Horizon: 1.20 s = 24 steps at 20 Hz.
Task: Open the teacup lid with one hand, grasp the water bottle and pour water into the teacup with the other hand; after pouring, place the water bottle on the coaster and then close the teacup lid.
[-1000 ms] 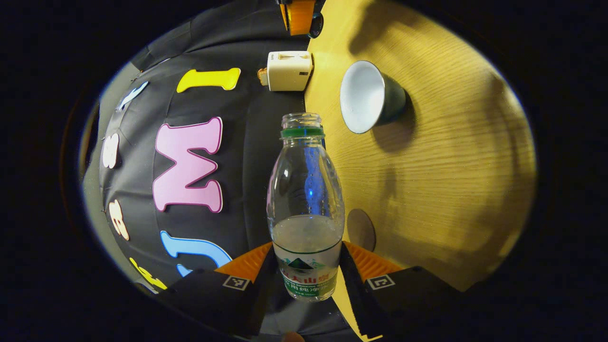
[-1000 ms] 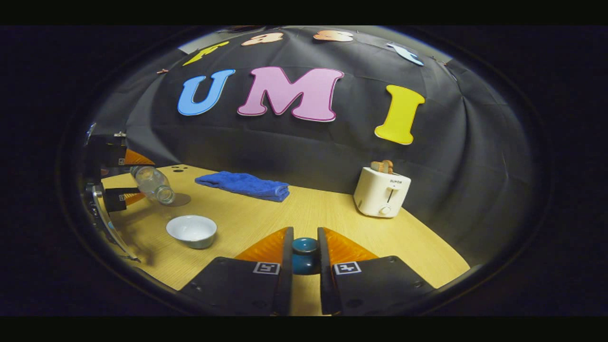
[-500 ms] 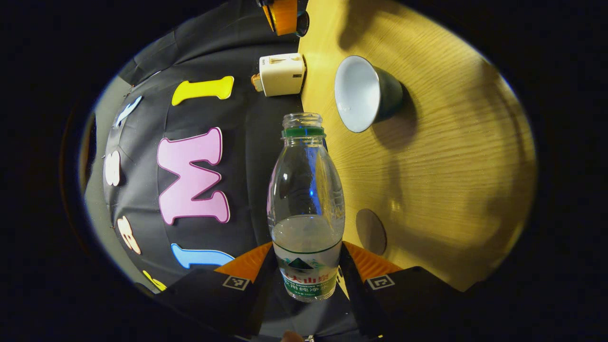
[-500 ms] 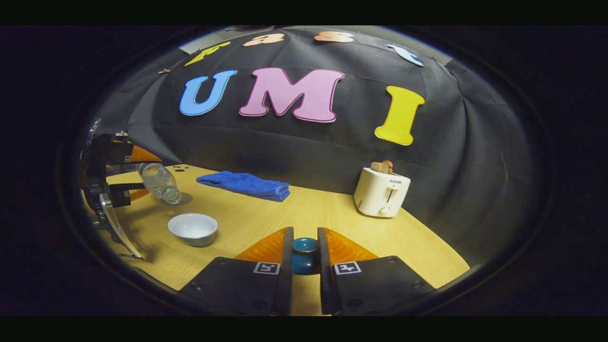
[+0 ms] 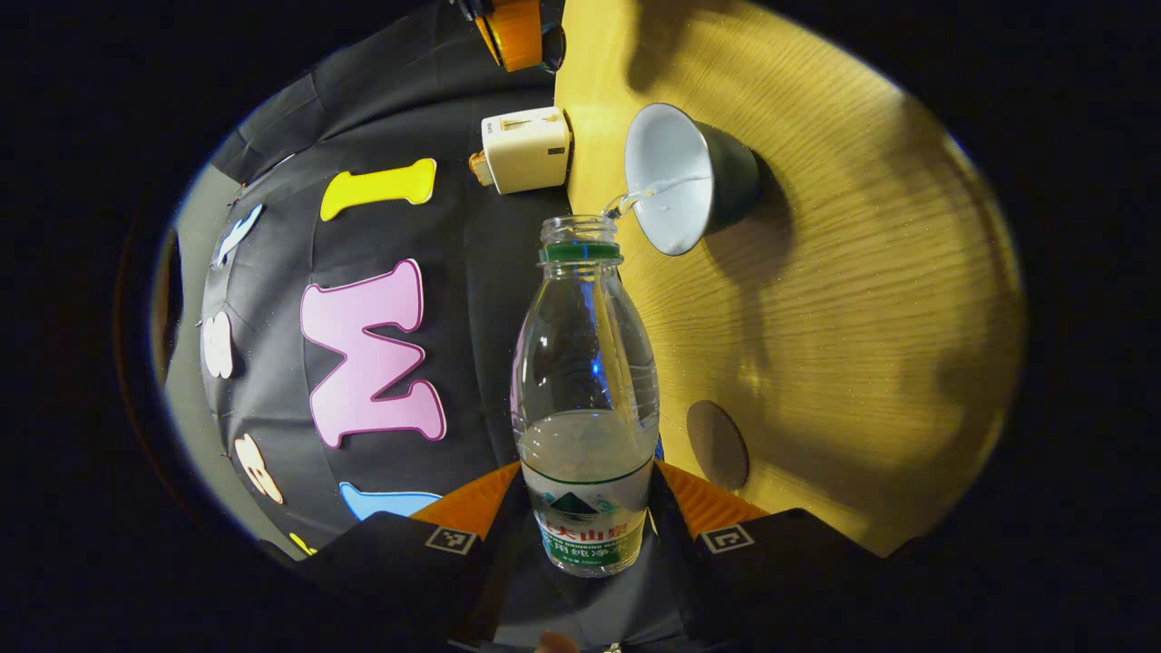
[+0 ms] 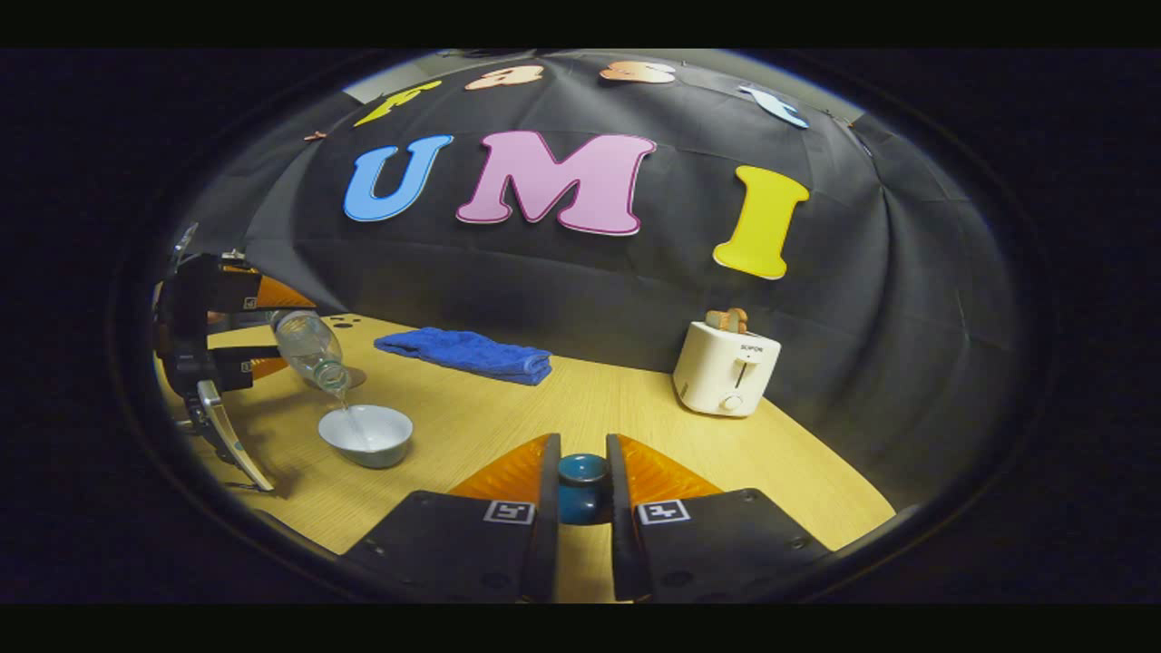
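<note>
My left gripper [image 5: 590, 508] is shut on the clear, uncapped water bottle [image 5: 585, 390], which is tipped over on its side. A thin stream of water runs from its mouth into the teacup [image 5: 680, 177], white inside and dark outside. In the right gripper view the tilted bottle [image 6: 311, 349] hangs over the cup [image 6: 367, 435] at the left, held by the left gripper [image 6: 222, 336]. My right gripper [image 6: 580, 485] is shut on the blue knob of the teacup lid [image 6: 582, 485], held above the table. The round brown coaster [image 5: 717, 444] lies on the table beside the bottle.
A white toaster [image 6: 727, 367] with bread in it stands at the back right of the wooden table [image 6: 562, 408]. A folded blue towel [image 6: 467, 352] lies near the back wall. The toaster [image 5: 526, 150] also appears in the left gripper view.
The bottle has tipped further and moved closer over the cup, and water now runs into it. The right gripper with the lid has stayed put.
</note>
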Each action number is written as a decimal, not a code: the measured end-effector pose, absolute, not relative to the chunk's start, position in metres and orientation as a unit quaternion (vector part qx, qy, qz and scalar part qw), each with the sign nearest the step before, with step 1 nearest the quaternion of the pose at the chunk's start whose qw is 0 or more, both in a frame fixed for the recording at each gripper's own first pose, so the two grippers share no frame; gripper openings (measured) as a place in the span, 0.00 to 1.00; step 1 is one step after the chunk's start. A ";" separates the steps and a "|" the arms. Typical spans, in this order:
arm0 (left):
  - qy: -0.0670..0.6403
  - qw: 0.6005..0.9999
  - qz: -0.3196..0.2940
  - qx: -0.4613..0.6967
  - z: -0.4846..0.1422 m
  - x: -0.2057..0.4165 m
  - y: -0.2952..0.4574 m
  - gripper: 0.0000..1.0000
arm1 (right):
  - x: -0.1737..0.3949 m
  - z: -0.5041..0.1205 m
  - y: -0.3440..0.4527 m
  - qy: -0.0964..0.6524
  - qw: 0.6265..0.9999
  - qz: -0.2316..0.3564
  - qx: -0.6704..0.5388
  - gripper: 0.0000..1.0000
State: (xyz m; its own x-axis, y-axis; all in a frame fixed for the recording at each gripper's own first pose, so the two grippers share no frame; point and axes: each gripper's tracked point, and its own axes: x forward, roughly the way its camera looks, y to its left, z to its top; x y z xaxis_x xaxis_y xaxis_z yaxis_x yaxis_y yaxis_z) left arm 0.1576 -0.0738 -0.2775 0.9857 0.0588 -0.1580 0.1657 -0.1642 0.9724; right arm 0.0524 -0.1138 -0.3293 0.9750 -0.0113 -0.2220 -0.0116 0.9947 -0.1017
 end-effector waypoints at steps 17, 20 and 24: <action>0.000 0.599 -0.037 0.800 -0.249 0.170 -0.082 0.74 | 0.052 -0.331 -0.112 0.108 0.993 -0.001 -0.053 0.31; -0.012 0.590 -0.035 0.806 -0.242 0.172 -0.083 0.74 | 0.052 -0.327 -0.112 0.103 0.993 -0.001 -0.053 0.31; -0.028 0.578 -0.034 0.815 -0.236 0.171 -0.086 0.74 | 0.051 -0.325 -0.114 0.100 0.994 -0.003 -0.053 0.31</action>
